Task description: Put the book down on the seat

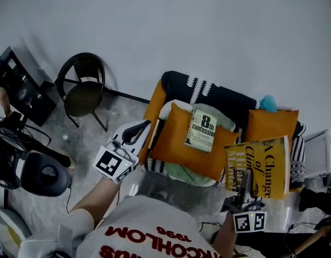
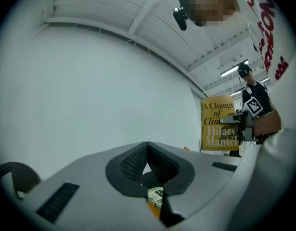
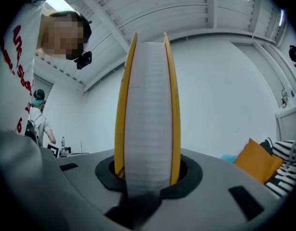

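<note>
A yellow hardback book [image 1: 260,166] stands upright in my right gripper [image 1: 246,183], which is shut on its lower edge; the right gripper view shows its page block [image 3: 148,105] between the jaws of that gripper [image 3: 148,179]. The book hangs in front of the right side of an armchair [image 1: 154,107] with a striped blanket. A green paperback [image 1: 202,129] lies on the orange seat cushion [image 1: 176,144]. My left gripper [image 1: 142,126] hovers at the chair's left armrest, its jaws together and empty. In the left gripper view, past the left gripper [image 2: 148,146], the yellow book [image 2: 218,126] is visible.
A black round chair [image 1: 83,89] stands to the left of the armchair against the white wall. Camera gear [image 1: 30,168] and a dark cabinet [image 1: 17,87] fill the left edge. A second orange cushion [image 1: 270,123] leans at the armchair's right. A person [image 2: 252,88] stands in the background.
</note>
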